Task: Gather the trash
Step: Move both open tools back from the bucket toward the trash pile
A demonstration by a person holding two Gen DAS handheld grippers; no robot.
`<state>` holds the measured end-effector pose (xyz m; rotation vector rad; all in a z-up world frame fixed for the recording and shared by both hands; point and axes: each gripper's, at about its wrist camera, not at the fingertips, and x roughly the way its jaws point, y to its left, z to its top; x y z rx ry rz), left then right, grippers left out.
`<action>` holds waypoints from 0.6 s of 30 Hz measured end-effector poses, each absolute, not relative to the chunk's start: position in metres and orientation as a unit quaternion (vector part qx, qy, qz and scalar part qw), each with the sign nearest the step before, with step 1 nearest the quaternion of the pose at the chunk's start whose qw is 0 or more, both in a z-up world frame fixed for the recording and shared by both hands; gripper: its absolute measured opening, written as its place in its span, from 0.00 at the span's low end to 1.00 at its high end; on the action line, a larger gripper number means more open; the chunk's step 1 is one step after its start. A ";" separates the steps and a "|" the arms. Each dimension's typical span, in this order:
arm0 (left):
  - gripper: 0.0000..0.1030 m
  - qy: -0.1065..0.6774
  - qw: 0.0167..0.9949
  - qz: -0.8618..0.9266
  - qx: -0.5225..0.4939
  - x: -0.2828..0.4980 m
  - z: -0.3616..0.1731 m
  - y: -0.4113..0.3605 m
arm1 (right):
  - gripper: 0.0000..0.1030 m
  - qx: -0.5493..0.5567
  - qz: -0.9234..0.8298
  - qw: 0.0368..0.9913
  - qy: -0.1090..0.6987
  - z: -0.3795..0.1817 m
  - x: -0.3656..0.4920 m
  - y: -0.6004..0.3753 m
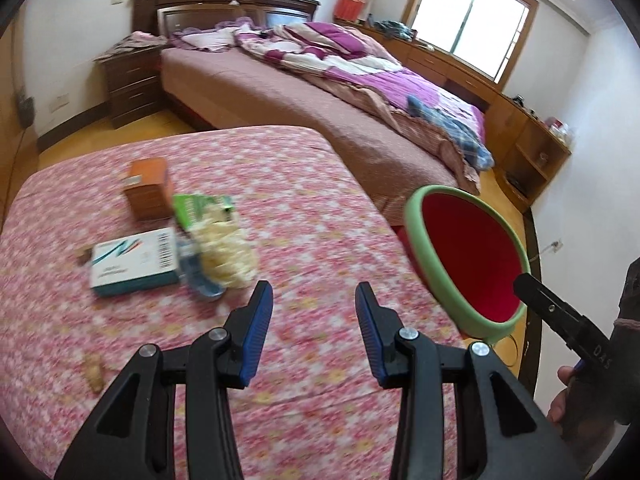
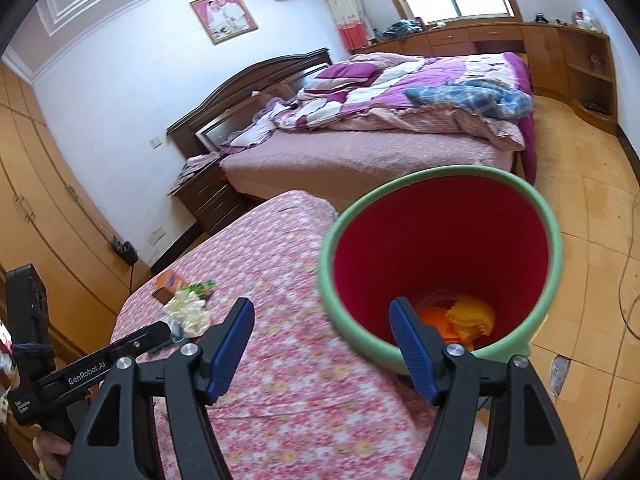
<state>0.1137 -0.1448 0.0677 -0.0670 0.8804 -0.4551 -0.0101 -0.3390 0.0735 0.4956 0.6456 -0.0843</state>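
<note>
On the floral-covered bench (image 1: 304,184), a heap of trash lay toward the left side, well in from the near edge. A brown carton (image 1: 147,190) stood farthest back. A white and teal box (image 1: 134,262) lay nearer, touching a green packet (image 1: 202,206), a crumpled pale wrapper (image 1: 224,256) and a clear plastic piece (image 1: 200,280) just right of it. A small tan scrap (image 1: 94,376) lay apart, near the left edge.

The left claw (image 1: 314,336) hung over the bench's near part with its fingers apart and nothing between them.

Off the bench's right edge stood a red bin with a green rim (image 2: 440,264), holding orange and yellow trash (image 2: 464,318) at its bottom. The right claw (image 2: 322,354) hovered at the bin's near rim, fingers spread wide and empty, the right one over the opening.
</note>
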 end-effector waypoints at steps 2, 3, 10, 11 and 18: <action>0.42 0.421 0.882 -0.207 -0.038 0.113 0.068 -0.131 | 0.71 0.237 -0.033 0.918 0.317 0.075 -0.008 -0.328; 0.42 0.421 0.883 -0.202 -0.040 0.113 0.068 -0.126 | 0.71 0.236 -0.029 0.917 0.320 0.076 -0.006 -0.324; 0.42 0.414 0.894 -0.160 -0.055 0.114 0.066 -0.087 | 0.71 0.228 -0.007 0.914 0.335 0.076 0.008 -0.299; 0.42 0.414 0.895 -0.155 -0.059 0.115 0.066 -0.081 | 0.71 0.226 -0.004 0.914 0.337 0.077 0.011 -0.296; 0.42 0.419 0.896 -0.122 -0.078 0.123 0.057 -0.052 | 0.71 0.218 0.015 0.910 0.352 0.077 0.029 -0.277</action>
